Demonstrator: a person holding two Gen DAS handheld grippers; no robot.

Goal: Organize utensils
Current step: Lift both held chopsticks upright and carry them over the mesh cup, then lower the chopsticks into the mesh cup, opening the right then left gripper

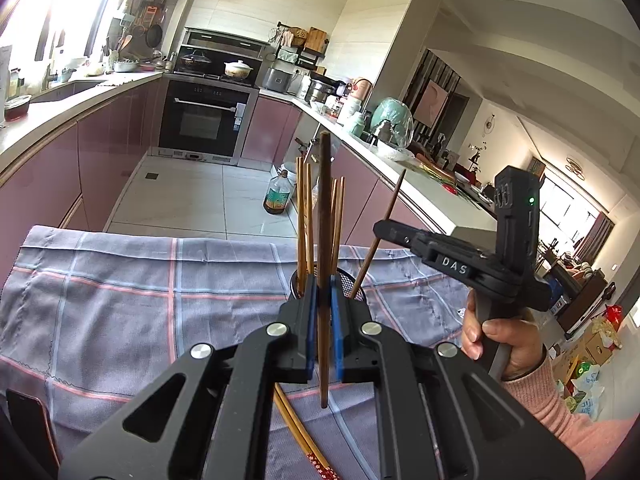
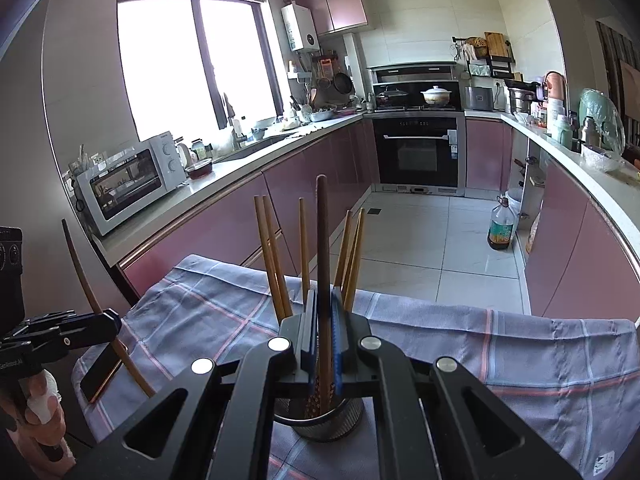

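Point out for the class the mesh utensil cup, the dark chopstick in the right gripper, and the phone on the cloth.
mesh utensil cup (image 2: pixel 320 426): right wrist view, on its front mesh wall.
dark chopstick (image 2: pixel 322 232): right wrist view, on its upper shaft.
phone (image 2: pixel 100 376): right wrist view, on its dark screen.

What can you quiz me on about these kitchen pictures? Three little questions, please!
1. True or false: the left claw is shut on a dark brown wooden chopstick.
2. What stands in the black metal mesh cup? A) spoons B) light bamboo chopsticks C) forks
3. Fill in: the cup stands on a grey-blue checked ____.
Key: 1 true; 2 B; 3 cloth.
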